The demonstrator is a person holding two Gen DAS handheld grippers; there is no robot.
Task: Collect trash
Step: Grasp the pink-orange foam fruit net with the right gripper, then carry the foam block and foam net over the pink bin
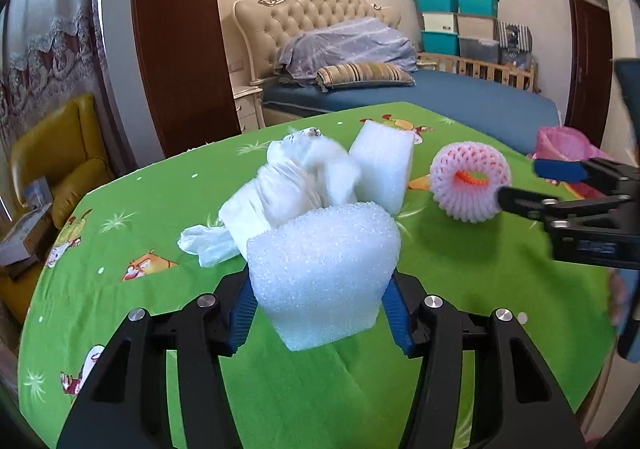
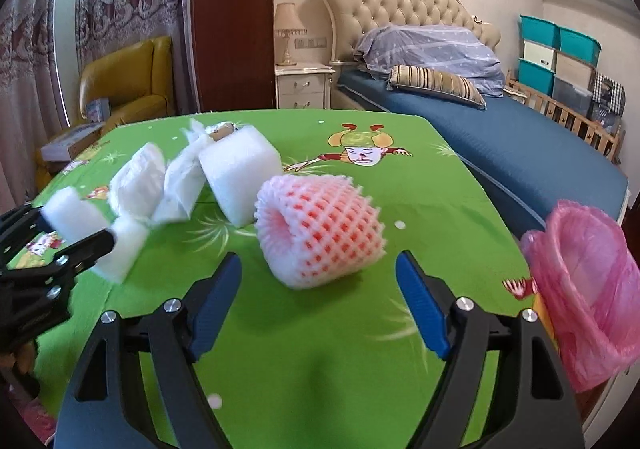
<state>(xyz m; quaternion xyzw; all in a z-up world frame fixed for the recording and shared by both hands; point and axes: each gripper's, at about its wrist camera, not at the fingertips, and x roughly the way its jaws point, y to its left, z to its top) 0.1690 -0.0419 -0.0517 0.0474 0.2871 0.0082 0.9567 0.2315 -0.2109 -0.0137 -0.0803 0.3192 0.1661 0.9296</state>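
**Two hand-held tongs over a green tablecloth strewn with packing scraps**

The left tongs (image 1: pixel 318 303) clamp a white foam block (image 1: pixel 324 273); both blue pads (image 1: pixel 240 311) press into its sides, and the block's lower end hides the cloth between them. Whether the block rests on the table or is raised clear cannot be told. In the right wrist view the same block (image 2: pixel 80 225) is blurred and crossed by a black finger.

Just beyond the left tongs lie crumpled white wrappings (image 1: pixel 288 185) and a second foam block (image 1: pixel 382 169), touching one another. Something small and brownish at the far end of the wrappings is too indistinct to name.

The right tongs (image 2: pixel 318 303) stand wide with nothing between their pads. The pink-and-white foam fruit net (image 2: pixel 318 229) lies on its side just ahead of them, apart from both fingers. Its hollow core shows orange in the left wrist view.

To the right of the right tongs, a pink plastic bag (image 2: pixel 588 289) stands at the edge of the green tablecloth (image 2: pixel 320 369), cut off by the frame. No hand is visible.
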